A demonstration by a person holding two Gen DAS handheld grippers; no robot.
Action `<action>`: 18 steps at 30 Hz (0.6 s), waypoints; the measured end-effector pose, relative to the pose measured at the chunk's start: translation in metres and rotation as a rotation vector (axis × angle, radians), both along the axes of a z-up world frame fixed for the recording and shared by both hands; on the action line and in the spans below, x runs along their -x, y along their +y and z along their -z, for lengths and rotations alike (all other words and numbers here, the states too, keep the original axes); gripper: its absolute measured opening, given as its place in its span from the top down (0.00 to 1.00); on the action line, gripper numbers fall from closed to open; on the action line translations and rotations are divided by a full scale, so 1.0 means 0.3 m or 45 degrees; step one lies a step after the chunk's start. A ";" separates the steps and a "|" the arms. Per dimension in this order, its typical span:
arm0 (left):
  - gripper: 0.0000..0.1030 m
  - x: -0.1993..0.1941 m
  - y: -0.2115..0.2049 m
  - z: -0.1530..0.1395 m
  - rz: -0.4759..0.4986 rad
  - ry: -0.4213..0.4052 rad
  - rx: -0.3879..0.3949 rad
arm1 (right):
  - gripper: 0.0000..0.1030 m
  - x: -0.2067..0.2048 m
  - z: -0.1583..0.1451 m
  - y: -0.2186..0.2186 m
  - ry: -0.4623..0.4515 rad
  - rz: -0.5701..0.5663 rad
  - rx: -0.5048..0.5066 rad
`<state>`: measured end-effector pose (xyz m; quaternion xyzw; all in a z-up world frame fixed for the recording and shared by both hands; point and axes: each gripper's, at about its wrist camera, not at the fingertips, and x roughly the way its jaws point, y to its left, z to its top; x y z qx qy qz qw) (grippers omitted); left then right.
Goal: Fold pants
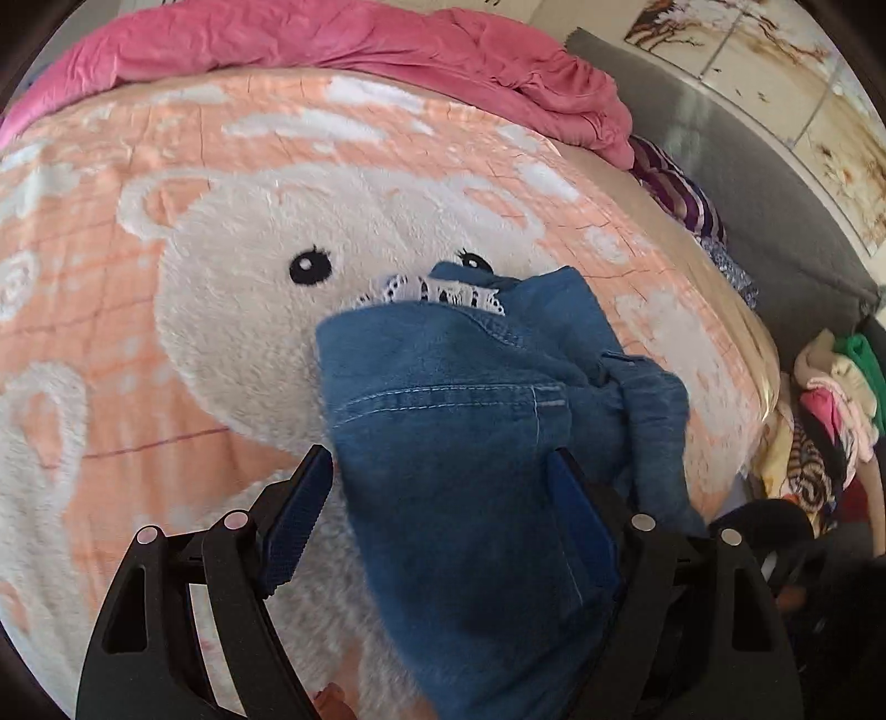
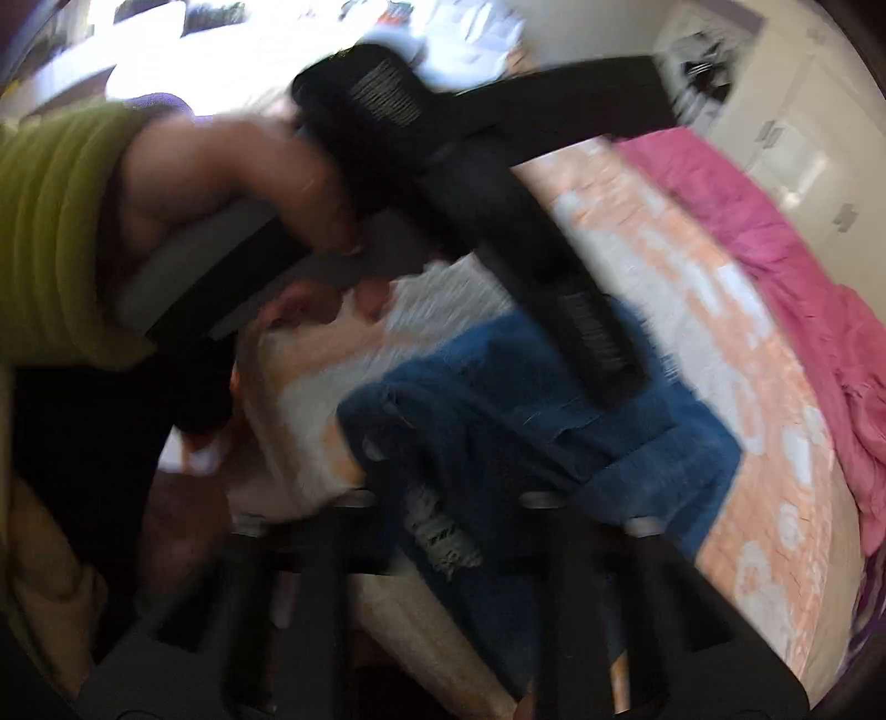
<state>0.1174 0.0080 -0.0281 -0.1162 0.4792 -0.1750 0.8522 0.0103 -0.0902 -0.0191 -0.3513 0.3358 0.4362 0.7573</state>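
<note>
Blue denim jeans (image 1: 470,399) with a white lace trim lie bunched on the peach bear blanket (image 1: 221,310). My left gripper (image 1: 440,454) stands open and wide, with the denim running up between its blue pads (image 1: 293,520). The left pad is beside the cloth's edge and does not press on it. The right wrist view is blurred. There my right gripper (image 2: 454,487) is shut at the near edge of the jeans (image 2: 637,443), with denim and a frayed patch bunched at its fingers. A hand in a green sleeve (image 2: 55,232) holds the left tool above the jeans.
A crumpled pink quilt (image 1: 360,50) lies along the far side of the bed. A purple striped cloth (image 1: 681,199) and a grey padded edge (image 1: 764,183) are at the right. A pile of mixed clothes (image 1: 830,404) sits beyond the bed's right edge. White cabinets (image 2: 797,144) stand behind.
</note>
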 end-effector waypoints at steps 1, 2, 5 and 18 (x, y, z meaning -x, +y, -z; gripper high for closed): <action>0.23 0.005 -0.004 0.012 0.003 0.000 0.010 | 0.99 0.002 0.013 -0.004 0.033 -0.021 0.021; 0.23 0.012 -0.007 0.025 0.010 -0.011 0.000 | 0.99 0.006 0.011 -0.020 0.054 -0.036 0.006; 0.23 0.013 -0.023 0.023 0.026 -0.052 -0.042 | 0.99 -0.012 -0.014 -0.064 0.123 -0.015 -0.088; 0.23 0.028 -0.020 0.017 0.022 -0.103 -0.040 | 0.49 -0.001 -0.037 -0.097 0.296 -0.141 -0.259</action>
